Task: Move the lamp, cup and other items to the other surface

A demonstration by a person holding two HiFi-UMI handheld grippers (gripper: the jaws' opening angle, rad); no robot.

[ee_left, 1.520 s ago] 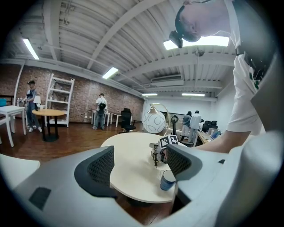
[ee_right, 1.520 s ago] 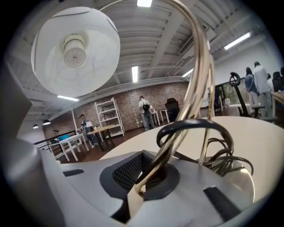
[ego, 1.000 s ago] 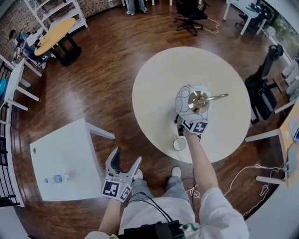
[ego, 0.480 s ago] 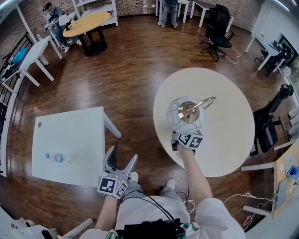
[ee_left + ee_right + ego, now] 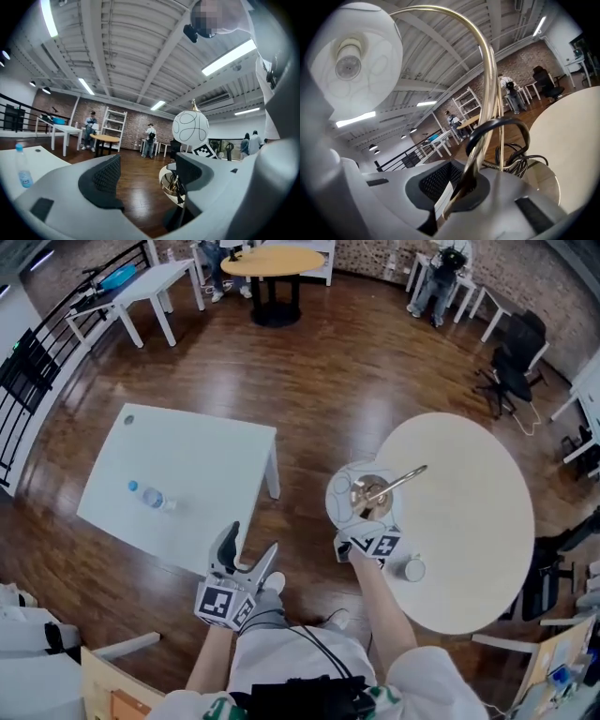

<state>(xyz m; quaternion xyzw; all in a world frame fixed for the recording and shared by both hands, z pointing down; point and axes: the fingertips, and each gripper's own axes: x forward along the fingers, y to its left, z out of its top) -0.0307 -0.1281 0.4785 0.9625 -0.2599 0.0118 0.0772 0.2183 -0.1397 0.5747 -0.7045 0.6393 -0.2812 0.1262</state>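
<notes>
My right gripper (image 5: 366, 532) is shut on the brass stem (image 5: 485, 98) of the lamp. Its white globe shade (image 5: 359, 495) hangs over the wooden floor, just off the round table's (image 5: 478, 521) left edge. In the right gripper view the shade (image 5: 354, 61) is at the upper left and a black cord (image 5: 499, 124) loops by the stem. A white cup (image 5: 413, 569) stands on the round table beside my right forearm. My left gripper (image 5: 253, 540) is open and holds nothing, near the square white table's (image 5: 202, 474) front corner. From the left gripper (image 5: 145, 173) the lamp shade (image 5: 190, 127) shows to the right.
A water bottle (image 5: 150, 496) lies on the square white table. At the back stand an orange round table (image 5: 272, 261), white desks (image 5: 141, 287) and several people. Black office chairs (image 5: 511, 367) are at the right and a dark railing (image 5: 28, 371) at the left.
The lamp has come off the round table and travelled left with my right gripper, now over the floor. The left gripper has also swung left toward the square table. The cup has stayed put.
</notes>
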